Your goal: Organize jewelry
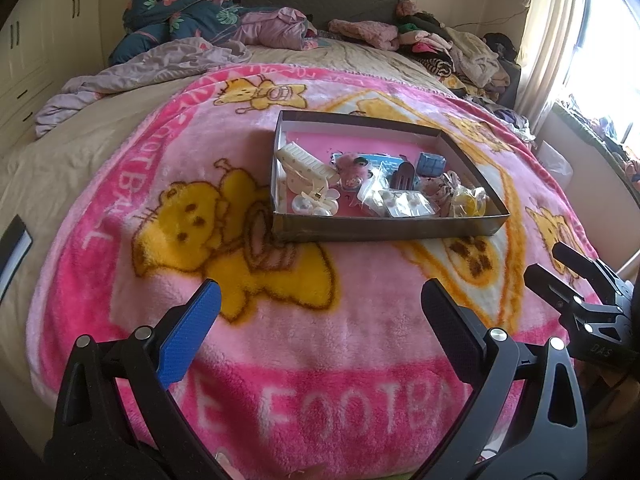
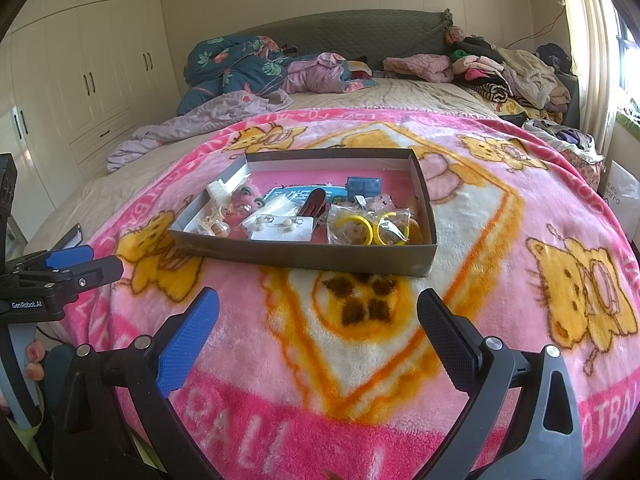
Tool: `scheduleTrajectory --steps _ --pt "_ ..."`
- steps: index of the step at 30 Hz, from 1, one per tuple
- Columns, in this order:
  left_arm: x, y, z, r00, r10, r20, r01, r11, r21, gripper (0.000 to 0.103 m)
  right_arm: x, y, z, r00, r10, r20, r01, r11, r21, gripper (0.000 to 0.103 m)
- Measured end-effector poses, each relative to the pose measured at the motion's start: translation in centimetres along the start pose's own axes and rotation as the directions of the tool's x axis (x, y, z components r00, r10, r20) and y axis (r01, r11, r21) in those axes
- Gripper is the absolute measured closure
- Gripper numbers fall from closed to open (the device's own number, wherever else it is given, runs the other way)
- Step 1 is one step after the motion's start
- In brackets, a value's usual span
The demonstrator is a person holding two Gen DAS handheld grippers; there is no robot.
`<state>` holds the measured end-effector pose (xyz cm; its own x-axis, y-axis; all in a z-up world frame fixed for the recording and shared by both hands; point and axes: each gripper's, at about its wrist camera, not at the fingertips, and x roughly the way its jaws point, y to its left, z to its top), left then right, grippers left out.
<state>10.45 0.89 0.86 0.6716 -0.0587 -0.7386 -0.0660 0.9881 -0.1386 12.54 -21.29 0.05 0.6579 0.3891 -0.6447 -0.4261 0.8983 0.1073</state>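
A shallow dark cardboard box [image 1: 384, 230] [image 2: 304, 254] sits on the pink cartoon blanket [image 1: 280, 332] [image 2: 500, 280]. Inside lie a cream comb [image 1: 308, 162], a white claw clip [image 1: 316, 202], a brown hair clip [image 1: 403, 175] [image 2: 314, 202], a blue square box [image 1: 432, 163] [image 2: 363, 189], an earring card in plastic [image 1: 404, 205] [image 2: 280, 226] and bagged yellow hoops [image 2: 372, 229] [image 1: 468, 204]. My left gripper [image 1: 322, 306] hovers open, short of the box's near wall. My right gripper [image 2: 318, 310] is open too, nothing between its fingers, also short of the box.
The other gripper shows at each view's edge [image 1: 584, 292] [image 2: 60, 276]. Crumpled bedding [image 2: 240, 64] and piles of clothes [image 2: 512, 72] crowd the headboard end. White wardrobes [image 2: 80, 64] stand at left, a window with curtain [image 1: 560, 40] at right.
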Motion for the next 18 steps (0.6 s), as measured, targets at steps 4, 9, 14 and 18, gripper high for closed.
scheduleTrajectory --steps 4,9,14,18 --pt "-0.01 0.07 -0.04 1.000 0.003 0.001 -0.003 1.000 0.000 0.011 -0.07 0.08 0.01 1.000 0.000 0.000 0.000 1.000 0.000 0.006" --pt "-0.03 0.20 -0.05 1.000 0.006 0.002 -0.006 1.000 0.000 0.011 -0.07 0.04 0.02 1.000 -0.001 0.001 0.001 1.000 0.000 0.006" --pt "-0.09 0.41 -0.07 1.000 0.012 0.003 -0.012 1.000 0.000 0.011 -0.04 0.04 0.03 1.000 0.001 -0.001 -0.001 1.000 0.001 0.006" --pt "-0.18 0.62 -0.09 1.000 0.016 0.005 -0.016 1.000 0.000 0.011 -0.02 0.04 0.04 1.000 0.001 0.000 -0.001 1.000 0.000 0.006"
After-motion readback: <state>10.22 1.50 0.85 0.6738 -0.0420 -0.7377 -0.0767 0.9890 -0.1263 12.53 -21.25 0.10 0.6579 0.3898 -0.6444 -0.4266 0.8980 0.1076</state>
